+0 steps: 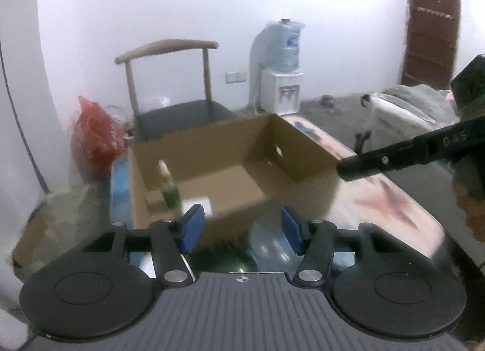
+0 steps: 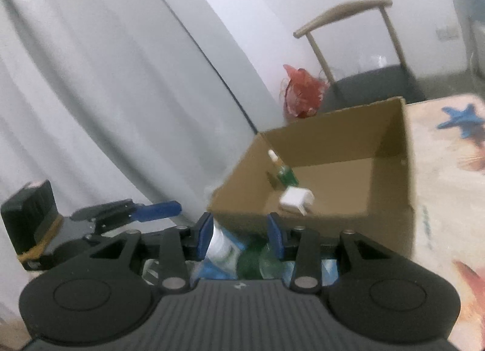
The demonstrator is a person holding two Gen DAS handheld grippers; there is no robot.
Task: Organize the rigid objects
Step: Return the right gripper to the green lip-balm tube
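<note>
Since the cardboard box (image 1: 230, 169) already holds a green bottle (image 1: 171, 195) and a white plug (image 2: 295, 201), pick next from the bottles just before it; the left gripper (image 1: 239, 231) and right gripper (image 2: 239, 235) both gape half-open, holding nothing.

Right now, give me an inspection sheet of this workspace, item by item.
Surface: table with a seashell and starfish print cover, box standing on it.
Job's things: open brown cardboard box holds a small green bottle with a pale cap, upright, and a white plug adapter. Green and clear bottles lie near the box, blurred.
Clutter: red plastic bag on the floor.
Grippers: left gripper open, nothing between its blue pads; right gripper partly open, holding nothing.
Cables: dark cord along the wall.
Surroundings: wooden chair with dark seat, water dispenser, brown door, pale curtain.
</note>
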